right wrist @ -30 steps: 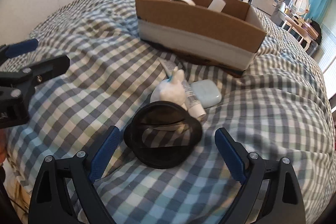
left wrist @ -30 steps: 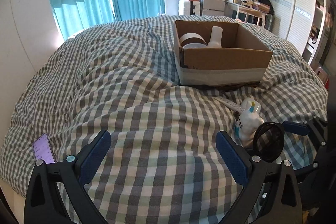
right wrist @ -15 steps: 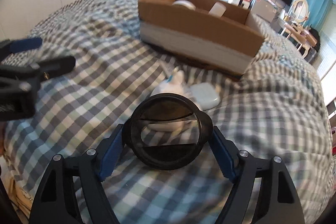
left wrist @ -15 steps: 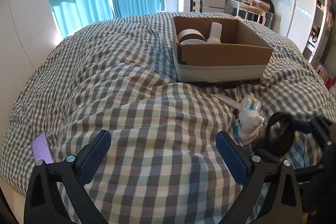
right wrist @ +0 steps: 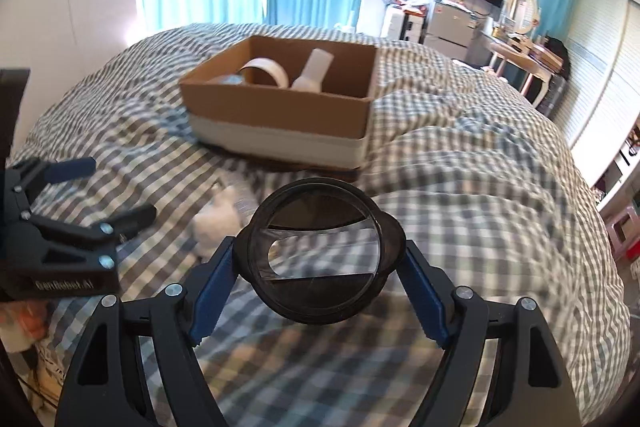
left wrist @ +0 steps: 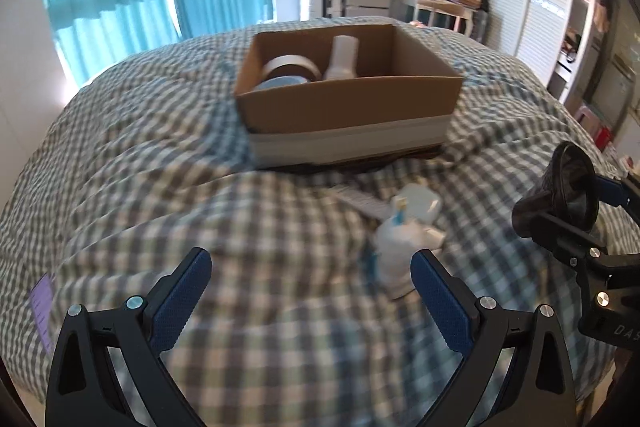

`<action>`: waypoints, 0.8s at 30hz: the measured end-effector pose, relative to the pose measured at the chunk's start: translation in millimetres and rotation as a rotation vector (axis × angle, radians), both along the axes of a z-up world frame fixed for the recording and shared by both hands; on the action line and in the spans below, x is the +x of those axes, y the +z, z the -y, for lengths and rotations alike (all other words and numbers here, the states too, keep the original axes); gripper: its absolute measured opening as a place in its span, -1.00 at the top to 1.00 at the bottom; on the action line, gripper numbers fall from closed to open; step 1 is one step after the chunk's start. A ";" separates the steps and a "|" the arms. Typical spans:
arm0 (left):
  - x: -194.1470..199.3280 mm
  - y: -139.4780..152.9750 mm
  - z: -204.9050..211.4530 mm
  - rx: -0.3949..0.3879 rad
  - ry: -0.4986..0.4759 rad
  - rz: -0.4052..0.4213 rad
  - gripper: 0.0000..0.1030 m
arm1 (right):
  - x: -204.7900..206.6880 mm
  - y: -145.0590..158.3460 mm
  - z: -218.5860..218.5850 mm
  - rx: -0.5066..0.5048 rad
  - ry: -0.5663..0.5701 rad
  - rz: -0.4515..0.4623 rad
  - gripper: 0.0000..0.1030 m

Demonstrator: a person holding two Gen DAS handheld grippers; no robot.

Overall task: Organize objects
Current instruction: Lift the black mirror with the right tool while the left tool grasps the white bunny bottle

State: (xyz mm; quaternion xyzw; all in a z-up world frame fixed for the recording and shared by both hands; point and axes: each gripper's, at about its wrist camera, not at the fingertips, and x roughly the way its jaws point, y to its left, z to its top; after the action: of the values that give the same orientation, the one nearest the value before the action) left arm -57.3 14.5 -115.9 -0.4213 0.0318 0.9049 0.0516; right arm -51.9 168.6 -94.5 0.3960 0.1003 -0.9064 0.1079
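My right gripper (right wrist: 320,267) clamps the black round lens (right wrist: 318,251) above the bed (right wrist: 480,227); left gripper (left wrist: 310,291) is open, empty. I should carry it level over the cardboard box (right wrist: 280,119), then release low.

**Two wrist views over one bed**

The left wrist view is taken low over the checked bedspread (left wrist: 168,163), faced along open fingers toward the cardboard box (left wrist: 344,103) and the curtains beyond. The right wrist view is taken from further right, aimed at the same box (right wrist: 280,111). The box and bedspread (right wrist: 480,195) are shared, and each gripper is caught at the edge of the other view.
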 end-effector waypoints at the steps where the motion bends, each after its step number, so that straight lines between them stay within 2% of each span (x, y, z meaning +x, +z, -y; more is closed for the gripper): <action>1: -2.1 -1.2 -5.7 0.003 -0.010 0.001 -0.99 | 0.6 2.4 -4.2 -0.003 -0.007 -0.008 -0.53; 5: -11.4 -6.2 -24.0 0.017 -0.040 0.011 -0.99 | -0.4 5.9 -17.3 -0.013 -0.027 -0.019 -0.53; 15: -22.6 -25.2 -57.8 -0.012 -0.103 0.035 -0.95 | -5.9 -3.6 -38.0 -0.040 -0.059 -0.003 -0.53; 21: -28.2 -34.6 -64.6 -0.011 -0.122 0.064 -0.51 | -5.8 -7.7 -40.6 -0.040 -0.063 0.001 -0.53; 24: -32.0 -41.2 -64.1 0.008 -0.124 0.094 -0.07 | -6.5 -9.5 -40.5 -0.038 -0.071 0.002 -0.53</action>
State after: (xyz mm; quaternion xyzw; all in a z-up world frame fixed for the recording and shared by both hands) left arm -89.3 78.6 -157.1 -0.4605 0.0518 0.8792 0.1107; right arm -58.4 209.1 -104.0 0.3980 0.0691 -0.9110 0.0833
